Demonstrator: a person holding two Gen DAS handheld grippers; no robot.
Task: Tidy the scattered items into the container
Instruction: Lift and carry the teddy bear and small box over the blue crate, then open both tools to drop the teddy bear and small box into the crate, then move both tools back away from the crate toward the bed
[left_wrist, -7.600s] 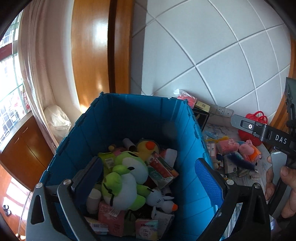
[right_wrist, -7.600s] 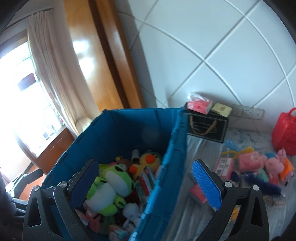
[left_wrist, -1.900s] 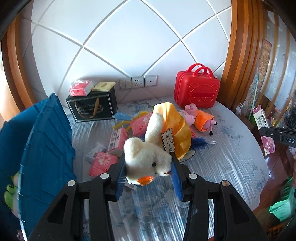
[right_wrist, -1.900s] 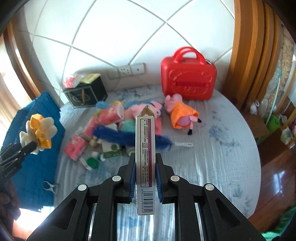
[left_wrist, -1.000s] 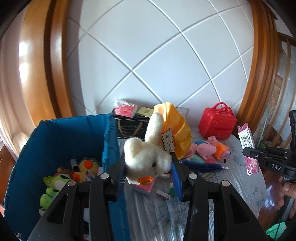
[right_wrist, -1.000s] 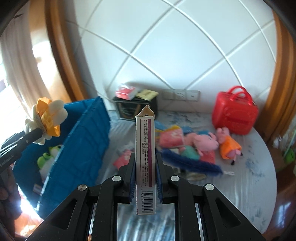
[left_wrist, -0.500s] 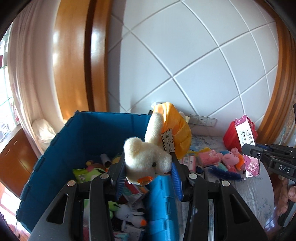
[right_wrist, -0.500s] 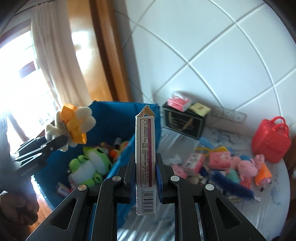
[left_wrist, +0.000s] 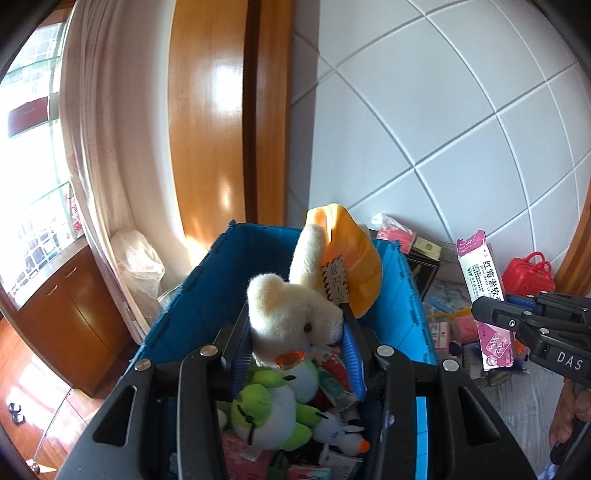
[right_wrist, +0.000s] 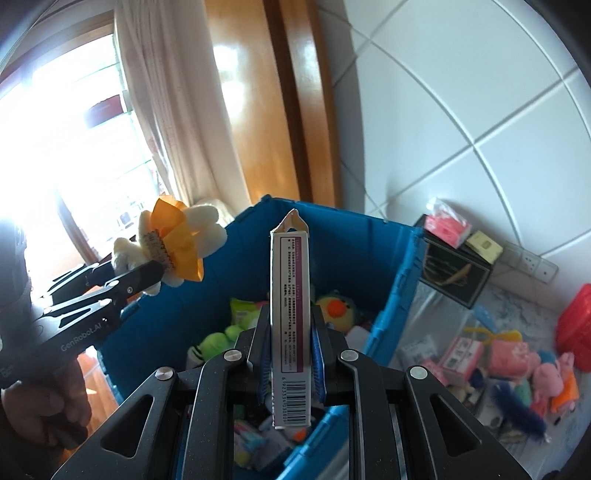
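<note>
My left gripper (left_wrist: 293, 345) is shut on a cream plush duck with an orange cape (left_wrist: 295, 310) and holds it above the open blue crate (left_wrist: 207, 291). The duck also shows in the right wrist view (right_wrist: 173, 243), over the crate's left wall (right_wrist: 155, 325). My right gripper (right_wrist: 290, 354) is shut on a tall pink-and-white medicine box (right_wrist: 290, 314), upright above the crate's near side. That box shows in the left wrist view (left_wrist: 485, 302), right of the crate. Inside the crate lie a green frog plush (left_wrist: 269, 410) and several packets.
On the bed right of the crate lie pink pig plushes (right_wrist: 554, 380), pink packets (right_wrist: 461, 354), a blue feather toy (right_wrist: 521, 410), a red toy suitcase (right_wrist: 576, 332) and a black box (right_wrist: 454, 273) by the tiled wall. A curtain and wooden cabinet (left_wrist: 70, 317) stand left.
Both grippers have swung left from the bed to above the crate, each still holding its item. The crate's inside now fills the lower view.
</note>
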